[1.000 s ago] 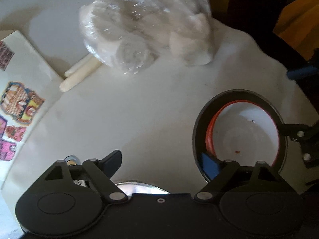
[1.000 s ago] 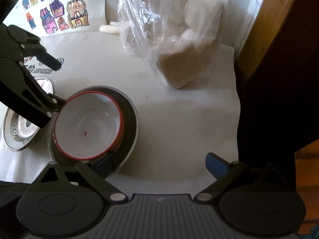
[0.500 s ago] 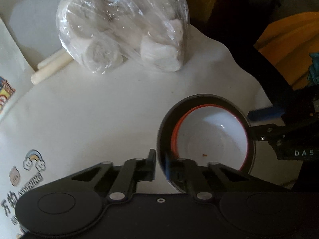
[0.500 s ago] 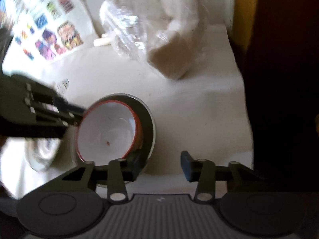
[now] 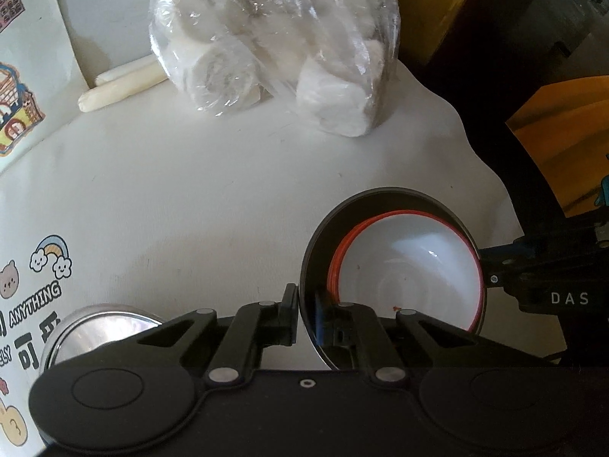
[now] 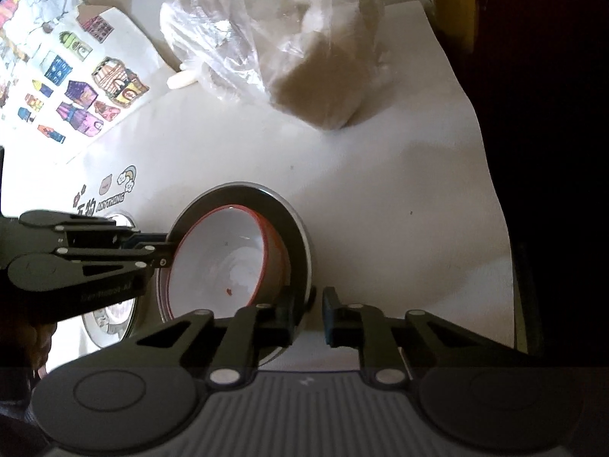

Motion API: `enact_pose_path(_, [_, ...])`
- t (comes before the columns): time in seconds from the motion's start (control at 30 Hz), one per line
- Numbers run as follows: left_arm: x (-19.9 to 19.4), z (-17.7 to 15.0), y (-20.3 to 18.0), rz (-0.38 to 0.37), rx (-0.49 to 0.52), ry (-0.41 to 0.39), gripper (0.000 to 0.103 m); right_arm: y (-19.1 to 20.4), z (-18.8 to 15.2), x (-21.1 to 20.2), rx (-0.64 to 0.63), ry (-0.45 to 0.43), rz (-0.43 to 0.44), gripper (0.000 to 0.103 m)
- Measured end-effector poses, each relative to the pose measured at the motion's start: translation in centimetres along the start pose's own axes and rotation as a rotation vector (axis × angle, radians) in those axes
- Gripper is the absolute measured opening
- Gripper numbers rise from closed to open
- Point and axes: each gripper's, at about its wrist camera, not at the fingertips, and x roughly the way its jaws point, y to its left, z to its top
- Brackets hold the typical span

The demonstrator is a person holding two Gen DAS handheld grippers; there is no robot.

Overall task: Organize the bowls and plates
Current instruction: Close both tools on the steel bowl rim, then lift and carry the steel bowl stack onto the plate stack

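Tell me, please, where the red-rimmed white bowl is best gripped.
Pinch the bowl's thin red rim from above, on the side toward the plastic bag: it sits upright and off-centre in the dark bowl, leaving the widest gap there for the outer finger.

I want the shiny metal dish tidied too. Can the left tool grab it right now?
Probably not yet. The left tool is shut on the dark plate rim, so it is busy. The shiny metal dish sits close beside it, uncovered.
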Motion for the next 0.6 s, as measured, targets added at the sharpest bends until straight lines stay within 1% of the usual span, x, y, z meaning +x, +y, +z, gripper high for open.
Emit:
enact_pose_path(0.07, [0.0, 0.0, -0.1, 0.006, -0.005, 0.000, 0.008, -0.3, 0.0, 0.1, 0.015, -0.002, 0.001, 0.021])
enact_pose_path(0.27, [-0.2, -0.3, 0.2, 0.013, -0.034, -0.012, 0.009, -1.1, 0.0, 0.3, 0.062, 0.000, 0.035, 0.021])
enact_pose_path(0.3, [-0.2, -0.4, 0.3, 0.015, -0.042, -0.014, 0.009, -1.1, 0.0, 0.3, 0.068, 0.007, 0.029, 0.023])
enact_pose_path(0.37, [-0.2, -0.5, 0.4, 0.018, -0.060, -0.014, 0.011, -1.0, 0.1, 0.3, 0.060, 0.012, 0.010, 0.026])
enact_pose_path(0.43, [-0.2, -0.6, 0.6, 0.014, -0.077, -0.016, 0.011, -0.9, 0.0, 0.4, 0.065, 0.009, 0.012, 0.024])
enact_pose_path(0.47, [-0.2, -0.8, 0.6, 0.012, -0.088, -0.020, 0.011, -1.1, -0.1, 0.4, 0.077, 0.007, 0.021, 0.022])
enact_pose_path(0.5, [-0.2, -0.9, 0.6, 0.011, -0.097, -0.022, 0.010, -1.2, -0.1, 0.4, 0.093, 0.009, 0.038, 0.017])
enact_pose_path(0.57, [-0.2, -1.1, 0.8, 0.000, -0.116, -0.023, 0.008, -1.3, -0.1, 0.4, 0.111, 0.013, 0.057, 0.012])
enact_pose_path(0.6, [-0.2, -1.2, 0.9, -0.004, -0.126, -0.024, 0.008, -1.3, -0.1, 0.4, 0.114, 0.013, 0.056, 0.012])
